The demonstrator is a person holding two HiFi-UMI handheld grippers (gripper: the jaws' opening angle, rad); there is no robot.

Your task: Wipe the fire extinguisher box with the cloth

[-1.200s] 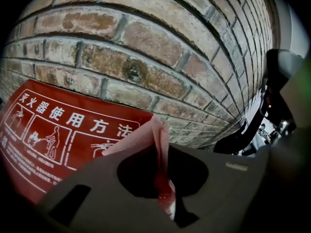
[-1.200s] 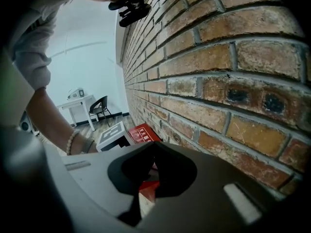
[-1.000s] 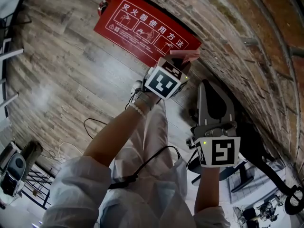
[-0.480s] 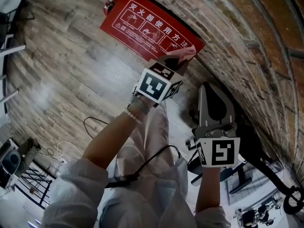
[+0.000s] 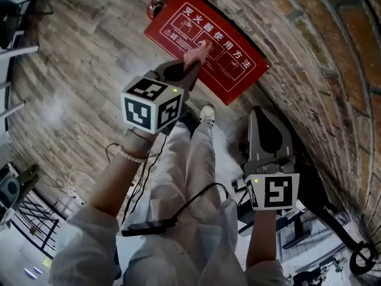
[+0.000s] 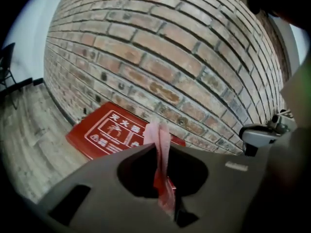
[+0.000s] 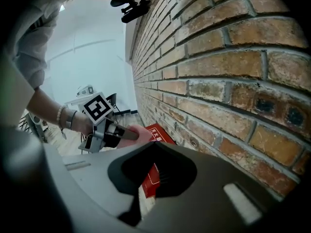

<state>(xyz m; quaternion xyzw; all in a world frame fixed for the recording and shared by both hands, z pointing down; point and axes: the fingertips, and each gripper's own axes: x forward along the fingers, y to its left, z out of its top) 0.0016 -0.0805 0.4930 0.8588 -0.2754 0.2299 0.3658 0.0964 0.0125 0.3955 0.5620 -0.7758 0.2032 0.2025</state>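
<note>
Entry: the cloth [image 6: 160,142] is reading as thin, soft and light, a pink fold that is flopping past the grip, so I am judging it needs a bunched hold near its middle and a flat press to wipe. The fire extinguisher box [image 5: 238,79] is lying upper centre of the head view, red, where the floor [image 5: 89,70] meets the brick wall [image 5: 309,46]. Its printed face is looking stiff, smooth and probably slick. The left gripper [image 5: 189,66] is pinching the cloth with jaws closed down to the fabric's thickness, its free end pointing at the box; I cannot tell whether it is touching. The right gripper [image 5: 265,115] is hanging lower right, jaws together on nothing.
</note>
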